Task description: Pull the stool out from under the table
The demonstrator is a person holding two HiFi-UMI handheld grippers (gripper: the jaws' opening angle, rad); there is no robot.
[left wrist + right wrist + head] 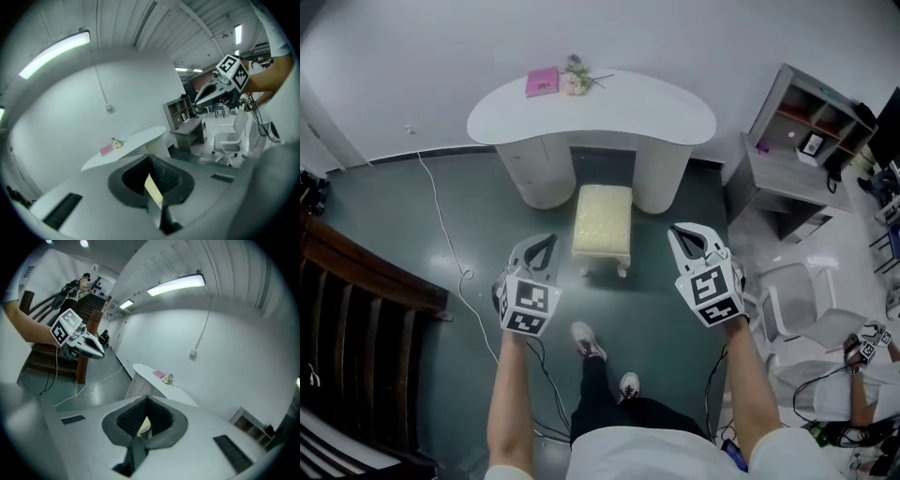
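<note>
So | my left tongs (pixel 541 248) and right tongs (pixel 686 234) pinched together, empty | cream cushioned stool (pixel 602 220) at white curved surface (pixel 675 122) | risk: lopsided pull could tip it

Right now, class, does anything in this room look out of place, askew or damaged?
Only one thing: a thin white cable trails loose across the dark green floor, looping to the left of the cream cushioned stool. Nothing looks spilled or damaged.
</note>
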